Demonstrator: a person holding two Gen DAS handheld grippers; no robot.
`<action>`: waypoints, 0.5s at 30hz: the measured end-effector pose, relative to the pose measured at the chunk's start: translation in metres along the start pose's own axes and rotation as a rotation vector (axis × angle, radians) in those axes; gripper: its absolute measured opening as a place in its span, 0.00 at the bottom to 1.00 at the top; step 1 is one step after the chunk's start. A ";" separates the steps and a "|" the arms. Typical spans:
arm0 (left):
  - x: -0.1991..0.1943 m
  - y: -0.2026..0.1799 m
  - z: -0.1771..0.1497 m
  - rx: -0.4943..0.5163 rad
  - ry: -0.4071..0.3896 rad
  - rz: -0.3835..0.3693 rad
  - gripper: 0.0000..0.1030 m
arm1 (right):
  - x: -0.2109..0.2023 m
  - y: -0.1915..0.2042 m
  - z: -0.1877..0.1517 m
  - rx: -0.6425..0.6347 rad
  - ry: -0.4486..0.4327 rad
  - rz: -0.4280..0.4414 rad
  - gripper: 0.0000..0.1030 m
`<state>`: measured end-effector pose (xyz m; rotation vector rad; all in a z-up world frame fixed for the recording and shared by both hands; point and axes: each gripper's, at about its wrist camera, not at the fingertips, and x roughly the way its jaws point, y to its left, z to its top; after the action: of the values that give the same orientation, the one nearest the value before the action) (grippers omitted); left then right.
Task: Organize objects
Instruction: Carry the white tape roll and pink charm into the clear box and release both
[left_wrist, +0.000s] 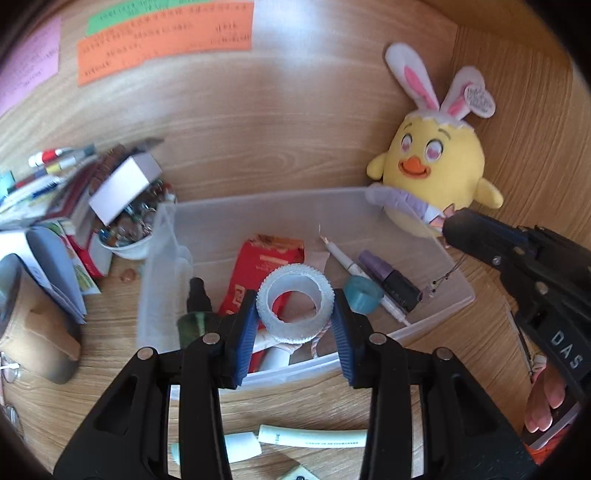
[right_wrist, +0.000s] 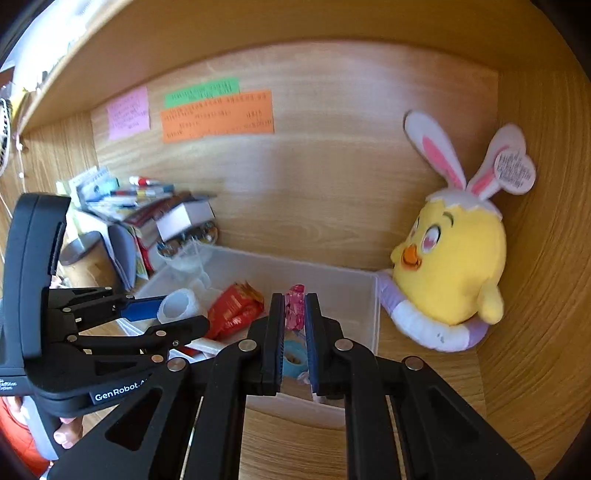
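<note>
My left gripper (left_wrist: 294, 312) is shut on a clear roll of tape (left_wrist: 294, 304) and holds it above a translucent plastic bin (left_wrist: 436, 325). The bin holds a red packet (left_wrist: 258, 269), a white pen (left_wrist: 354, 273), a purple-capped tube (left_wrist: 388, 277) and a blue tape roll (left_wrist: 364, 295). My right gripper (right_wrist: 294, 314) is shut on a small pink translucent object (right_wrist: 294, 306) over the bin's right part (right_wrist: 373, 317). The left gripper with the clear roll (right_wrist: 177, 304) shows at the left of the right wrist view.
A yellow chick plush with rabbit ears (left_wrist: 436, 170) leans in the right corner beside the bin. A pile of books, pens and a white bowl of trinkets (left_wrist: 125, 229) lies left. A pale green tube (left_wrist: 314, 437) lies on the desk in front. Coloured notes (left_wrist: 166, 40) hang on the back wall.
</note>
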<state>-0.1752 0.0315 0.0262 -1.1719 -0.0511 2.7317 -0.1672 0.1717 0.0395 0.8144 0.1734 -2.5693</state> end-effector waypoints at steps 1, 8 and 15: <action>0.004 0.000 -0.001 -0.005 0.009 -0.006 0.37 | 0.006 -0.001 -0.003 0.003 0.016 -0.001 0.09; 0.021 0.002 -0.004 -0.019 0.056 -0.049 0.37 | 0.033 -0.007 -0.021 0.012 0.098 -0.013 0.09; 0.023 -0.002 -0.006 -0.021 0.046 -0.042 0.40 | 0.044 -0.010 -0.029 0.032 0.127 -0.025 0.09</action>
<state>-0.1863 0.0371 0.0064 -1.2245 -0.0974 2.6736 -0.1892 0.1718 -0.0100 0.9934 0.1829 -2.5505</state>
